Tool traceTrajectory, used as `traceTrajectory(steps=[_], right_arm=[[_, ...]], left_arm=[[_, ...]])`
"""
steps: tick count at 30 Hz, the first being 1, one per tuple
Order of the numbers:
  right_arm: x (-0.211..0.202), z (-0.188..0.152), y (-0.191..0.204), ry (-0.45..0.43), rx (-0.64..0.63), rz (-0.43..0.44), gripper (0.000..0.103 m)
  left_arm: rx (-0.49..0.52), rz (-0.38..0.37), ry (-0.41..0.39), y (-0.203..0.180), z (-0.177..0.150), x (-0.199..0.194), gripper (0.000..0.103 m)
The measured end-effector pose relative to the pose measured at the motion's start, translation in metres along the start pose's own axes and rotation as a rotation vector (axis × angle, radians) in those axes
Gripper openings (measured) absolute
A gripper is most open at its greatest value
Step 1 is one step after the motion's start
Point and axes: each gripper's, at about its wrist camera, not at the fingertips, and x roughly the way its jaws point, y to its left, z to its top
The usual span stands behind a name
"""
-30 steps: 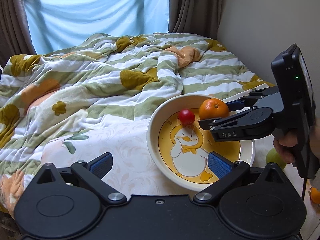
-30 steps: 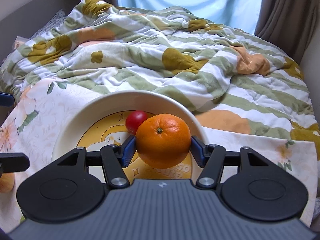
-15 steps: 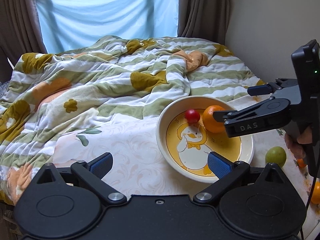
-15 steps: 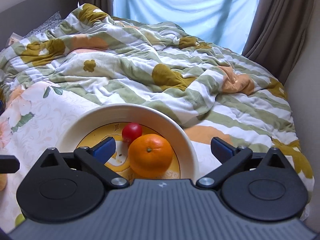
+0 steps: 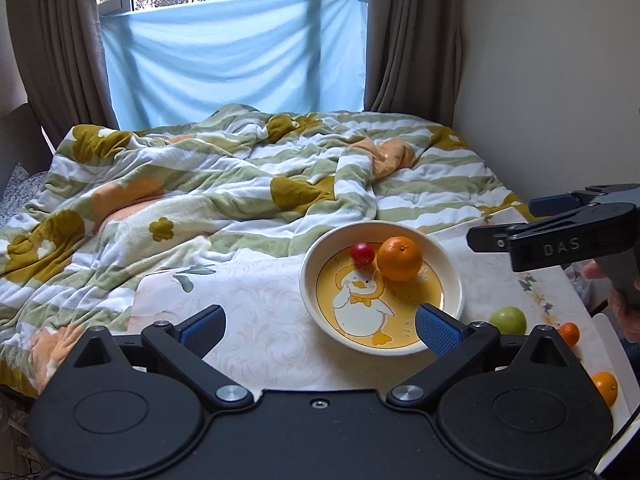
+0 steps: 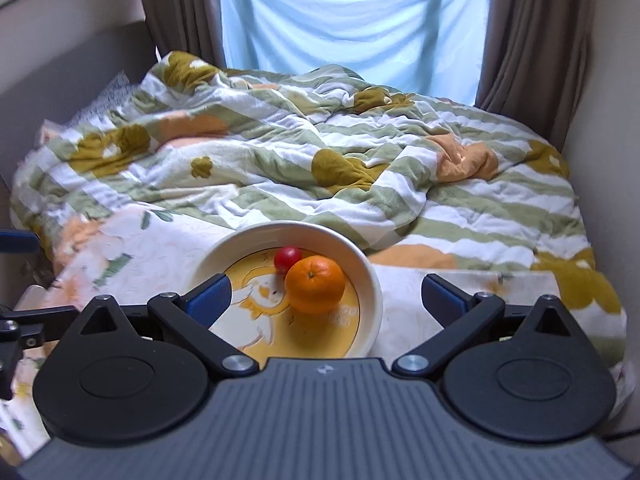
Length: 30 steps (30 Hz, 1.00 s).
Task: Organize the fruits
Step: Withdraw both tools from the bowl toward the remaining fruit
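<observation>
- The left hand-held gripper (image 5: pixel 318 326) is nearest in the left wrist view, its blue-padded fingers spread wide with nothing between them; the right pad overlaps the near rim of the bowl in the picture.
- The right hand-held gripper (image 6: pixel 324 294) is likewise wide open and holds nothing; in its own view the orange shows between its fingers but touches neither pad.
- Seen from the left wrist, the right hand-held gripper (image 5: pixel 520 220) sits at the right edge, raised and clear of the bowl, with part of a hand (image 5: pixel 624 308) behind it.
- A small bench (image 5: pixel 280 320) with a pale floral cover carries the fruit.
- At the bench's right end lie a green fruit (image 5: pixel 508 320) just beside the bowl, a small orange (image 5: pixel 569 333) near it, and another orange (image 5: pixel 606 388) closer to the camera at the edge.
- The bowl (image 5: pixel 450 264), cream with a yellow duck picture inside, stands on the bench.
- In the bowl, an orange (image 5: pixel 400 259) rests on the far right part, with a small red fruit (image 5: pixel 362 254) just beside it on the left; whether they touch cannot be told.
- Beyond the bench is a bed with a rumpled quilt (image 5: pixel 240 184) in green and white stripes.
- Farthest back, a blue cloth (image 5: pixel 236 72) hangs across the window between brown curtains (image 5: pixel 412 40).
</observation>
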Motion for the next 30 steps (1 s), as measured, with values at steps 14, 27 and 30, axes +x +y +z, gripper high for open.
traceTrajectory(steps=[14,27,30], right_arm=[[-0.119,-0.033,-0.03,-0.076,0.061,-0.032,0.103],[-0.167,-0.116,-0.069,-0.085,0.105,-0.138,0.103],[-0.166,-0.139,-0.072,-0.07,0.107,-0.183,0.103]], left_arm=[[-0.037,0.025,-0.106,-0.047,-0.018,-0.073,0.103],[-0.015,0.027,-0.075,-0.107,-0.063,-0.06,0.103],[-0.025,0.033,-0.063,-0.113,-0.072,-0.047,0.103]])
